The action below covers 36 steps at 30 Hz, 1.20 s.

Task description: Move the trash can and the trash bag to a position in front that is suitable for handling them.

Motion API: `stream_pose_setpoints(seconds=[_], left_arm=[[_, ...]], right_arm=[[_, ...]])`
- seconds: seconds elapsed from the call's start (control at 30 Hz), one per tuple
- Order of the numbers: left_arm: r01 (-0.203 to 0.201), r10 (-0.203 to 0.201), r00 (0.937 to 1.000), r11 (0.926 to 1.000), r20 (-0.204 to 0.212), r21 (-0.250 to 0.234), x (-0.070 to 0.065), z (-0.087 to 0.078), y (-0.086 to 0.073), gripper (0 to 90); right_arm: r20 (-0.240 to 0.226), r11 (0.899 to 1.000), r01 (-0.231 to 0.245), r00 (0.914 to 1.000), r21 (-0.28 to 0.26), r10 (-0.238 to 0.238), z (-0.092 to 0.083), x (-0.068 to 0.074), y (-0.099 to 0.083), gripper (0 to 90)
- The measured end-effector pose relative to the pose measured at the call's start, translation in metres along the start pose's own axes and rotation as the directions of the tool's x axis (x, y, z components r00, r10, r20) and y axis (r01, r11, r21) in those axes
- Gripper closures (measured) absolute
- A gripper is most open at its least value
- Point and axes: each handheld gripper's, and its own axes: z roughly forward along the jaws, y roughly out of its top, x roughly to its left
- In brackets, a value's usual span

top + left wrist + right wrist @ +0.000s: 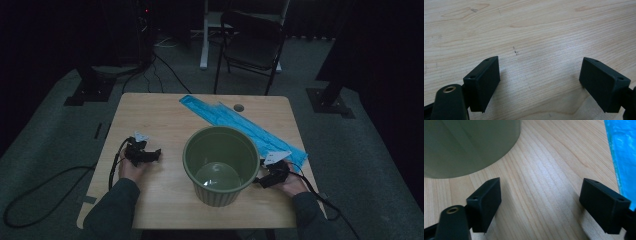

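Currently, the left gripper [150,155] is resting on the light wooden table [165,115], left of the olive-green ribbed plastic bucket [221,165] and apart from it; its jaws are standing wide apart over bare wood with nothing between them. The right gripper [264,179] is lying just beside the bucket's right wall, jaws likewise spread wide and gripping nothing. The bucket is standing upright near the table's front centre. A long blue plastic sheet [235,122] is lying diagonally behind the bucket, reaching the right edge.
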Motion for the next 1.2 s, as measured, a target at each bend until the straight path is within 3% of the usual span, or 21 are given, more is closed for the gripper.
stream_pose_setpoints(seconds=[0.2,0.23,0.33,0.4,0.43,0.5,0.6,0.7,0.8,0.83,0.9,0.93,1.0,1.03,1.1,1.2], left_arm=[[-0.002,0.002,1.0000,1.0000,0.001,0.001,0.000,0.000,0.000,16.9],[-0.001,0.001,1.0000,1.0000,0.001,0.000,0.000,0.000,0.000,17.0],[-0.001,0.001,1.0000,1.0000,0.001,-0.002,-0.001,0.000,0.000,18.2],[0.001,-0.001,1.0000,1.0000,0.002,-0.005,-0.002,-0.001,0.000,27.4],[-0.005,0.005,0.9999,1.0000,0.010,-0.004,-0.003,-0.004,0.000,27.4],[-0.006,0.005,0.9999,0.9999,0.012,0.014,-0.006,-0.006,0.002,40.3],[-0.002,0.002,1.0000,0.9996,0.009,0.027,-0.008,-0.007,0.003,43.9],[0.012,-0.014,0.9978,0.9994,0.064,0.034,-0.008,-0.009,0.004,51.0],[0.021,-0.025,0.9901,0.9993,0.138,0.030,-0.010,-0.011,0.005,52.0],[0.021,-0.025,0.9901,0.9993,0.138,0.030,-0.010,-0.011,0.005,52.3],[-0.001,-0.003,0.9837,0.9997,0.180,0.025,-0.015,-0.012,0.006,52.8],[-0.019,0.015,0.9770,0.9997,0.213,0.016,-0.020,-0.013,0.006,53.4],[-0.019,0.015,0.9672,0.9997,0.254,0.013,-0.024,-0.016,0.007,53.3],[-0.019,0.015,0.9672,0.9997,0.254,0.013,-0.024,-0.016,0.007,53.1],[-0.012,0.008,0.9534,0.9999,0.301,0.010,-0.029,-0.020,0.008,53.0],[-0.070,0.070,0.9410,0.9974,0.331,-0.012,-0.038,-0.027,0.009,53.0]], right_arm=[[0.017,1.000,-0.016,0.9997,0.004,0.015,-0.003,0.001,0.001,29.3],[0.030,0.999,-0.029,0.9991,0.019,0.029,-0.005,0.001,0.002,35.6],[0.033,0.999,-0.029,0.9991,0.037,0.028,-0.007,0.002,0.004,43.4],[0.035,0.999,-0.031,0.9990,0.044,0.029,-0.007,0.003,0.005,46.7],[0.039,0.998,-0.034,0.9987,0.055,0.032,-0.007,0.003,0.007,50.5],[0.048,0.997,-0.040,0.9982,0.073,0.037,-0.008,0.004,0.009,55.7],[0.054,0.997,-0.050,0.9975,0.060,0.047,-0.011,0.006,0.013,59.0],[0.026,0.996,-0.076,0.9969,0.037,0.075,-0.016,0.009,0.017,61.9],[-0.015,0.996,-0.079,0.9967,0.032,0.079,-0.018,0.015,0.020,62.4],[-0.015,0.996,-0.079,0.9967,0.032,0.079,-0.018,0.015,0.020,62.4],[-0.040,0.997,-0.069,0.9967,0.024,0.070,-0.018,0.020,0.024,62.5],[-0.055,0.998,-0.062,0.9965,0.019,0.063,-0.018,0.023,0.027,62.5],[-0.070,0.998,-0.056,0.9959,0.016,0.057,-0.018,0.026,0.029,62.5],[-0.070,0.998,-0.056,0.9959,0.016,0.057,-0.018,0.026,0.029,62.5],[-0.087,0.999,-0.043,0.9952,0.015,0.044,-0.018,0.029,0.031,61.9],[-0.096,0.999,-0.029,0.9949,0.017,0.031,-0.017,0.032,0.034,61.7]])
